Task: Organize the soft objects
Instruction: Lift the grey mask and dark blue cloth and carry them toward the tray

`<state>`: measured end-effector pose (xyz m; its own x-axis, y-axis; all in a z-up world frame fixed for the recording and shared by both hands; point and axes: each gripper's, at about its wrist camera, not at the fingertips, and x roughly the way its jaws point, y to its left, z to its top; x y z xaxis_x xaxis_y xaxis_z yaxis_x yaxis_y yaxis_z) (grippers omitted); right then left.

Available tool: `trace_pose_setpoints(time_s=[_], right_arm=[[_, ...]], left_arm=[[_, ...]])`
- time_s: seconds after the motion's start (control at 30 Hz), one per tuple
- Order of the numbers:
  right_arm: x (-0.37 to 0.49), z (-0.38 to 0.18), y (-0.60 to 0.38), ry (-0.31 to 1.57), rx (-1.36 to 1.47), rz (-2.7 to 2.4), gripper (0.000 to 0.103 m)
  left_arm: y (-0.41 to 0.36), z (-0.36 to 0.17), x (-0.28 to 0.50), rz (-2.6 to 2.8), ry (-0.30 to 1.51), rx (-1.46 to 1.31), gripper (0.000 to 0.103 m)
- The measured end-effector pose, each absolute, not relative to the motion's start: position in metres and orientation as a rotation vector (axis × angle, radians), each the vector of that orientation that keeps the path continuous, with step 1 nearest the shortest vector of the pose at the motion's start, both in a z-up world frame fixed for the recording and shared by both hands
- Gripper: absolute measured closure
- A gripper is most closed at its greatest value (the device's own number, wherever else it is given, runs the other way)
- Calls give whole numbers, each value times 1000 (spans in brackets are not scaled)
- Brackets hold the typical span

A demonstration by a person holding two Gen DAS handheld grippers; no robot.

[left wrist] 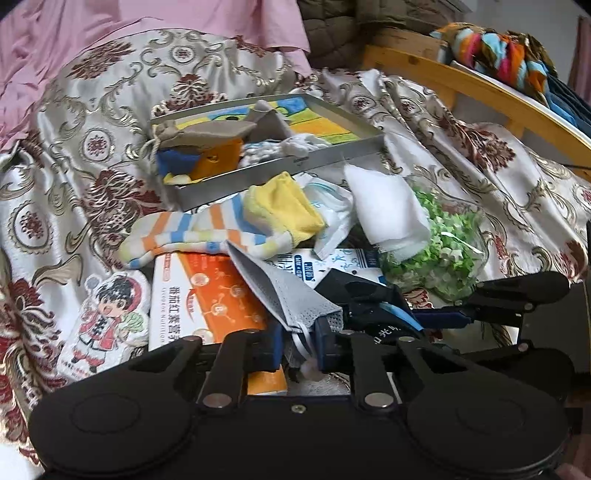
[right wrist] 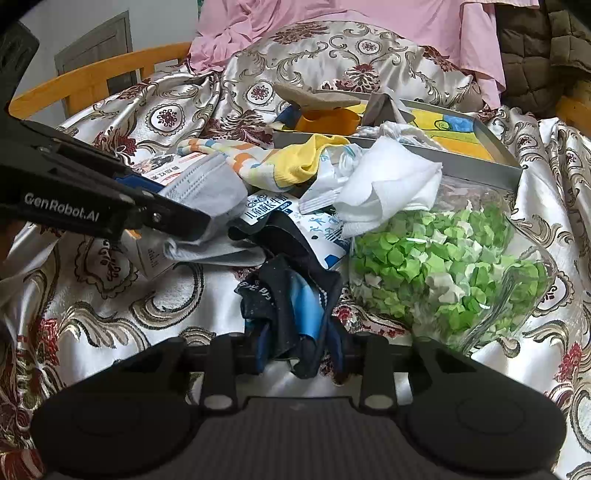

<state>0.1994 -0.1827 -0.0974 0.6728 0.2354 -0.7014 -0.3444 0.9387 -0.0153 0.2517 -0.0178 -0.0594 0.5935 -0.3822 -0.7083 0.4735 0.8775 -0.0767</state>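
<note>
Left wrist view: the left gripper (left wrist: 299, 347) has its jaws closed on the lower corner of a grey face mask (left wrist: 284, 291), whose white ear loops hang between the blue pads. The mask slants up and left over an orange-and-white box (left wrist: 207, 295), which lies on a patterned bedcover (left wrist: 81, 155). Beside the box on the left lies a flat cartoon-figure cushion (left wrist: 107, 317).

Right wrist view: the right gripper (right wrist: 295, 354) is clamped on a dark navy and blue cloth (right wrist: 295, 306), bunched between its fingers and resting on the bedcover. The left gripper enters from the left edge with the grey mask (right wrist: 218, 192) at its tip.

Further back, a striped sock (left wrist: 177, 236) lies along the top edge of the orange box, with a yellow cloth (left wrist: 284, 206) touching its right end. A white cloth (left wrist: 388, 206) lies just beside the yellow one and overlaps a clear bag of green paper bits (left wrist: 436, 243). A blue-and-white printed packet (right wrist: 280, 214) lies under this pile.

A shallow grey tray (left wrist: 325, 162) sits behind the pile on the bedcover. It holds a tan drawstring pouch (left wrist: 199, 134), an orange piece and a blue piece, and some white knitted material. Pink fabric (left wrist: 110, 33) lies behind the bedcover, and a wooden rail (left wrist: 461, 88) runs along the right.
</note>
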Motion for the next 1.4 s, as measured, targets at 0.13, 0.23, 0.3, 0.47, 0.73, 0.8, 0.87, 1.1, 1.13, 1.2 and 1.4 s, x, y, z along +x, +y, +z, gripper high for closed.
trace_pose_setpoints(time_s=[0.13,0.23,0.3,0.47,0.73,0.8,0.87,1.1,1.13,1.2,1.4], right_arm=[[199,-97,-182,765,-152,328,69],[198,-97,-182,764,-155,330,69],[198,-96,-182,763,-157,331,69],[198,-96,-181,763,-159,332,69],[197,-97,-180,763,-164,338,69],[198,-97,-180,764,-164,339,69],[198,-98,-180,767,-166,343,69],[196,-95,-181,747,-166,337,74],[196,-94,-181,740,-165,336,77],[195,-92,-181,724,-164,332,83],[194,-88,-182,694,-169,334,96]], left_arm=[[-17,-57,249,-487,784,143,85],[-14,-57,249,-501,793,106,78],[-10,-56,250,-509,800,59,70],[-8,-55,252,-542,804,-23,51],[3,-63,264,-561,868,-238,38],[6,-62,265,-548,867,-267,38],[9,-64,268,-526,874,-302,40],[9,-66,273,-452,867,-219,87],[10,-67,274,-448,867,-213,89],[9,-68,275,-450,883,-206,93],[3,-65,268,-474,884,-147,99]])
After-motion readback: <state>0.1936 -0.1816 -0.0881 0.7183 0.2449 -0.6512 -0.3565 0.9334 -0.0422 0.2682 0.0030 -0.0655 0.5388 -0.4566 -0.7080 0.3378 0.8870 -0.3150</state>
